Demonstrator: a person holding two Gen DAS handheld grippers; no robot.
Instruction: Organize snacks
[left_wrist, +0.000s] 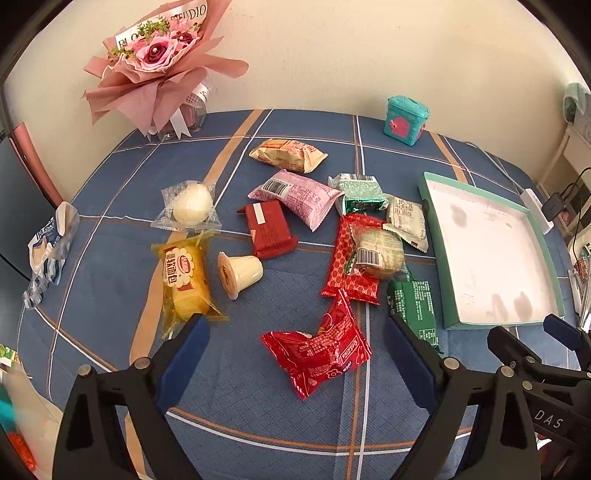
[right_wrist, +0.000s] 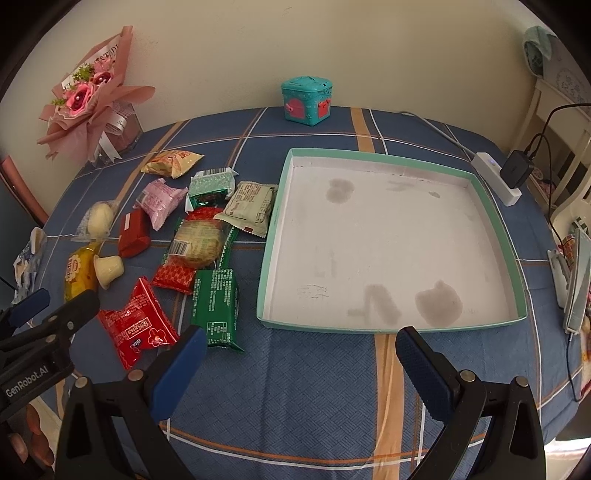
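Note:
Several wrapped snacks lie loose on the blue plaid tablecloth left of an empty teal-rimmed white tray (left_wrist: 491, 325) (right_wrist: 391, 329). A red packet (left_wrist: 317, 350) (right_wrist: 135, 326) lies nearest, between the fingers of my open left gripper (left_wrist: 297, 332). A green packet (left_wrist: 415, 306) (right_wrist: 216, 306), a yellow cake pack (left_wrist: 183, 280), a jelly cup (left_wrist: 240, 271), a dark red bar (left_wrist: 269, 229) and a pink pack (left_wrist: 295, 195) lie around. My right gripper (right_wrist: 301, 345) is open and empty, just before the tray's near edge.
A pink bouquet (left_wrist: 155, 70) and a teal toy box (left_wrist: 404, 120) (right_wrist: 308, 99) stand by the wall. A white power strip with a charger (right_wrist: 502, 177) and cables sits right of the tray. A crumpled wrapper (left_wrist: 48, 251) lies at the left table edge.

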